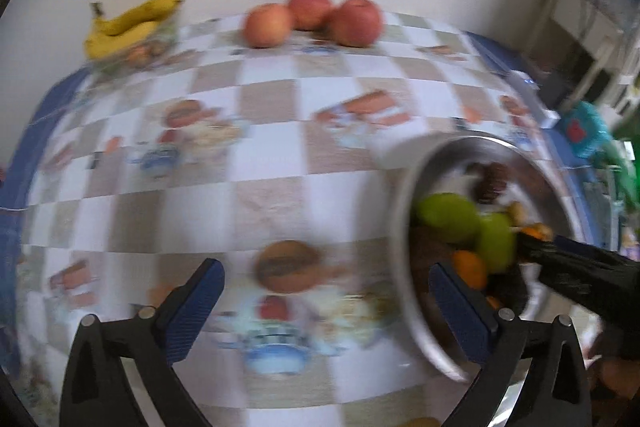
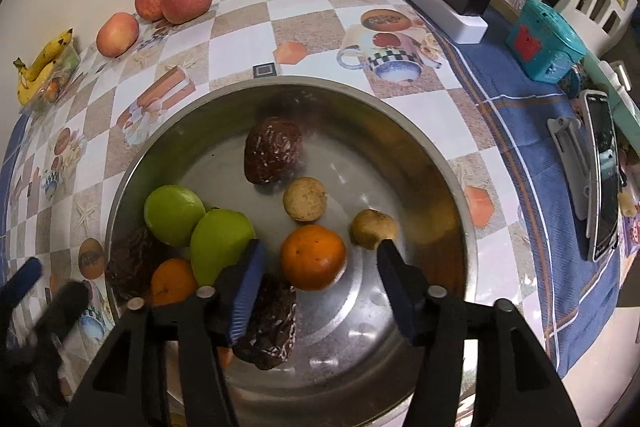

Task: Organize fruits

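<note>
The orange (image 2: 313,257) lies in the steel bowl (image 2: 460,195), between my right claw's (image 2: 320,259) half-open fingers, which do not press it. Beside it lie two green fruits (image 2: 200,227) and brown ones. My left claw (image 1: 326,291) is wide open and empty over the table (image 1: 280,107). Three apples (image 1: 312,19) and bananas (image 1: 128,27) sit along the far edge.

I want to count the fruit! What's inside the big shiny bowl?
Inside the metal bowl: two green fruits, two oranges, two small tan round fruits and three dark brown wrinkly ones. The right gripper covers part of the bowl's near side, so more may hide there.
</note>
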`<act>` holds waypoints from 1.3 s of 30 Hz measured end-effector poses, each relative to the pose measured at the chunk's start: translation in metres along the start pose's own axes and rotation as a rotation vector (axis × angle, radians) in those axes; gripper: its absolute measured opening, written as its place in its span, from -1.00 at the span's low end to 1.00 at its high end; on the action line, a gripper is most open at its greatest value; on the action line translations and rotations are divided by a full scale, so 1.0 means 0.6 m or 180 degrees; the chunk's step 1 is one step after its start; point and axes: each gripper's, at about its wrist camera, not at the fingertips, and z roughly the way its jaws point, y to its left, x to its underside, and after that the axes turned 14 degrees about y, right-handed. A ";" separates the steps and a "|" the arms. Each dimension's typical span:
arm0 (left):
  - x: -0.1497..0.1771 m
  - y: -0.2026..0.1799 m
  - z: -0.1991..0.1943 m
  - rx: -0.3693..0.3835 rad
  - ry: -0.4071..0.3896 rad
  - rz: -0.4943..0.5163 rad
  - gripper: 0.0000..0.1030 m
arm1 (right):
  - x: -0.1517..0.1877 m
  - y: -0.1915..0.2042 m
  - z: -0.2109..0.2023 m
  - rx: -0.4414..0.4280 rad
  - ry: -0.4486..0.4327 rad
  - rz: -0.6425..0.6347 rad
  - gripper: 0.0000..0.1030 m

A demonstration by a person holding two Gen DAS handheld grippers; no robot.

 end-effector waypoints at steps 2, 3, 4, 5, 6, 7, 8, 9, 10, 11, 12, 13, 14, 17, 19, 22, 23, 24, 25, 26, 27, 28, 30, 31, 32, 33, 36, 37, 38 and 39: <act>0.002 0.015 -0.002 -0.0101 -0.0012 -0.0054 1.00 | 0.002 0.000 -0.002 0.0007 -0.0023 0.0003 0.26; 0.006 0.027 -0.004 -0.0106 -0.0014 -0.0099 1.00 | 0.002 0.000 -0.003 0.0018 -0.0031 0.0006 0.28; 0.009 0.036 -0.006 -0.0087 -0.0009 -0.0135 1.00 | 0.002 0.002 -0.003 0.0036 -0.0042 0.0010 0.34; 0.012 0.042 -0.010 -0.0080 -0.0005 -0.0157 1.00 | 0.003 0.003 -0.003 0.0084 -0.0061 0.0020 0.40; 0.015 0.048 -0.014 -0.0092 -0.0011 -0.0180 1.00 | 0.004 0.002 -0.005 0.0156 -0.0095 0.0034 0.56; 0.018 0.051 -0.017 -0.0115 -0.0023 -0.0185 1.00 | 0.006 -0.001 -0.008 0.0175 -0.0128 0.0055 0.73; 0.021 0.053 -0.023 -0.0160 -0.0054 -0.0178 1.00 | 0.007 -0.003 -0.010 0.0145 -0.0158 0.0079 0.78; 0.023 0.054 -0.030 -0.0226 -0.0112 -0.0174 1.00 | 0.008 -0.005 -0.013 0.0114 -0.0180 0.0093 0.81; 0.025 0.055 -0.037 -0.0296 -0.0177 -0.0174 1.00 | 0.008 -0.005 -0.017 0.0096 -0.0205 0.0099 0.81; 0.027 0.054 -0.042 -0.0340 -0.0209 -0.0177 1.00 | 0.012 -0.004 -0.023 0.0097 -0.0251 0.0095 0.81; 0.029 0.054 -0.048 -0.0415 -0.0245 -0.0180 1.00 | 0.015 -0.002 -0.029 0.0095 -0.0280 0.0081 0.81; 0.030 0.054 -0.051 -0.0458 -0.0262 -0.0180 1.00 | 0.020 -0.001 -0.035 0.0076 -0.0314 0.0061 0.81; 0.032 0.056 -0.054 -0.0490 -0.0265 -0.0189 1.00 | 0.027 0.003 -0.045 0.0021 -0.0365 0.0025 0.81; 0.037 0.063 -0.057 -0.0452 -0.0213 -0.0249 1.00 | 0.038 0.018 -0.059 -0.0053 -0.0418 -0.0076 0.81; 0.042 0.068 -0.059 -0.0531 -0.0159 -0.0346 1.00 | 0.048 0.034 -0.068 -0.0058 -0.0456 -0.0193 0.81; 0.048 0.074 -0.066 -0.0668 -0.0160 -0.0429 1.00 | 0.064 0.058 -0.080 -0.0004 -0.0546 -0.0375 0.81; 0.051 0.076 -0.068 -0.0677 -0.0161 -0.0431 1.00 | 0.069 0.066 -0.083 0.0014 -0.0575 -0.0432 0.81; 0.055 0.078 -0.071 -0.0690 -0.0153 -0.0431 1.00 | 0.073 0.074 -0.086 0.0028 -0.0595 -0.0485 0.81; 0.057 0.080 -0.072 -0.0703 -0.0145 -0.0440 1.00 | 0.075 0.078 -0.086 0.0040 -0.0603 -0.0516 0.81; 0.059 0.083 -0.073 -0.0725 -0.0135 -0.0459 1.00 | 0.077 0.085 -0.087 0.0069 -0.0617 -0.0570 0.81; 0.061 0.087 -0.074 -0.0742 -0.0128 -0.0490 1.00 | 0.077 0.088 -0.087 0.0079 -0.0622 -0.0591 0.81; 0.061 0.089 -0.074 -0.0744 -0.0128 -0.0508 1.00 | 0.076 0.089 -0.086 0.0079 -0.0621 -0.0604 0.81; 0.061 0.097 -0.074 -0.0730 -0.0111 -0.0570 1.00 | 0.076 0.091 -0.084 0.0072 -0.0609 -0.0620 0.81; 0.060 0.100 -0.073 -0.0722 -0.0096 -0.0591 1.00 | 0.076 0.090 -0.084 0.0069 -0.0605 -0.0620 0.81; 0.060 0.102 -0.072 -0.0710 -0.0075 -0.0612 1.00 | 0.075 0.089 -0.083 0.0061 -0.0599 -0.0616 0.81; 0.061 0.104 -0.070 -0.0697 -0.0051 -0.0623 1.00 | 0.076 0.089 -0.083 0.0055 -0.0597 -0.0610 0.81; 0.061 0.103 -0.065 -0.0712 -0.0003 -0.0609 1.00 | 0.075 0.087 -0.082 0.0029 -0.0585 -0.0594 0.81; 0.060 0.102 -0.064 -0.0720 0.0007 -0.0600 1.00 | 0.075 0.087 -0.082 0.0023 -0.0580 -0.0594 0.81; 0.061 0.101 -0.063 -0.0731 0.0021 -0.0594 1.00 | 0.075 0.087 -0.082 0.0019 -0.0576 -0.0596 0.81; 0.061 0.100 -0.061 -0.0743 0.0043 -0.0589 1.00 | 0.075 0.088 -0.081 0.0016 -0.0571 -0.0596 0.81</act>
